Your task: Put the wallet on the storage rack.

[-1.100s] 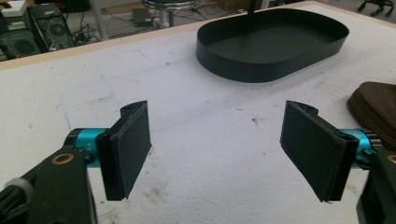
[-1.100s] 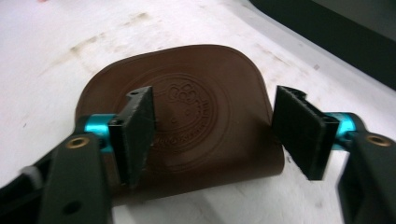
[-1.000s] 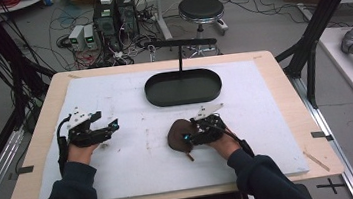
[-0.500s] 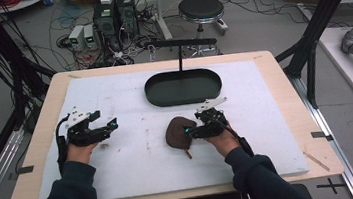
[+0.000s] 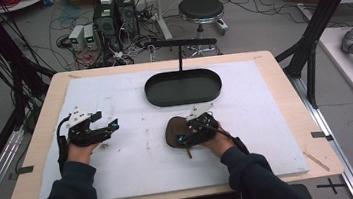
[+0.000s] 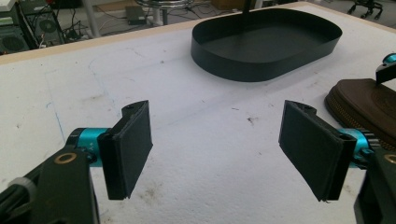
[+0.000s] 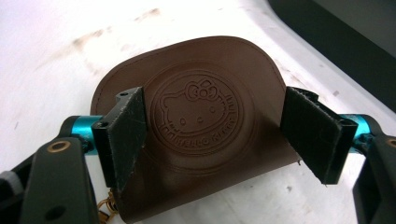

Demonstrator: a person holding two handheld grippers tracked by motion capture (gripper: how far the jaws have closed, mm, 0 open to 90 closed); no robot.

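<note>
**Right jaws spread above the brown pouch**

The right gripper (image 5: 184, 134) hovers over the brown pouch (image 5: 174, 131), which lies flat on the white mat (image 5: 138, 179) just in front of the black oval tray (image 5: 183, 86). Its jaws have just been opening and clear the leather. The right gripper view reveals an embossed cartoon-cat emblem (image 7: 199, 114). The left gripper (image 5: 105, 129), well left of the tray, rests released with nothing between its jaws.

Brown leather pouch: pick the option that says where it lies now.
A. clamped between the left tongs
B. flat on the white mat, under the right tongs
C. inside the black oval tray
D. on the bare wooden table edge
B: the brown leather pouch lies flat on the white mat, beneath the open right tongs, apart from the black oval tray.
</note>
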